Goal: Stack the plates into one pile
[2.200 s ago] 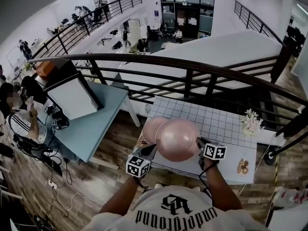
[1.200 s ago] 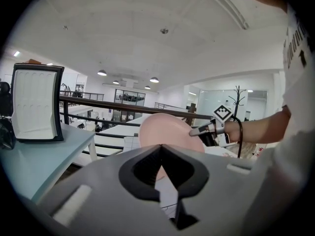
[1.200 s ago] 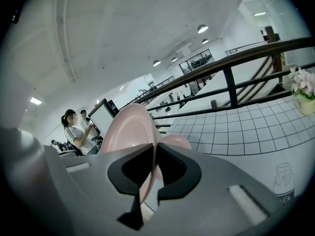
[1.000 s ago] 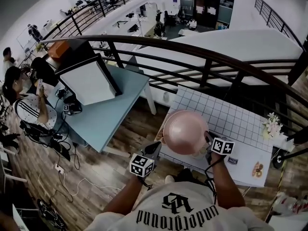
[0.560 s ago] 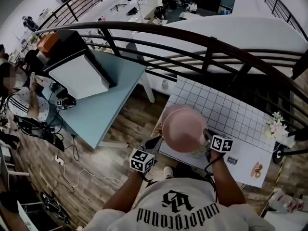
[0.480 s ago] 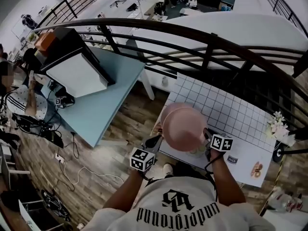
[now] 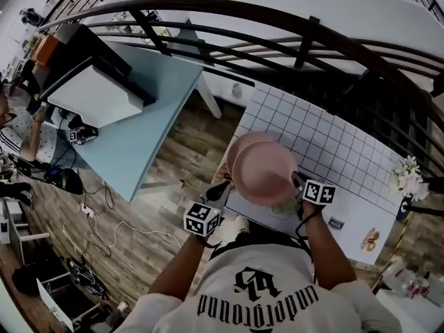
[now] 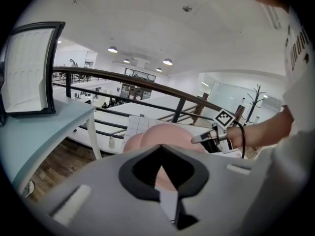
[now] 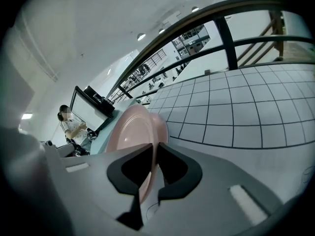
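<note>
My right gripper (image 7: 297,180) is shut on the near-right rim of a pink plate (image 7: 263,172). It holds that plate just above a second pink plate (image 7: 236,149), which lies on the white gridded table (image 7: 333,151). The lower plate shows only as a crescent at the held plate's upper left. In the right gripper view the rim (image 9: 147,181) runs edge-on between the jaws of the right gripper (image 9: 155,149). My left gripper (image 7: 225,184) is shut, with its tips at the held plate's near-left edge. Whether they touch it I cannot tell. In the left gripper view both plates (image 8: 167,134) show beyond the left gripper (image 8: 160,146).
A white flower bunch (image 7: 409,179) stands at the table's right end, and a small food-like item (image 7: 370,239) lies near its front right corner. A black railing (image 7: 277,26) runs behind the table. A light blue table (image 7: 152,116) with a box stands to the left.
The held plate has moved left from beside the lower plate to nearly over it. Both grippers kept their places at its rim. The head camera has tipped further down.
</note>
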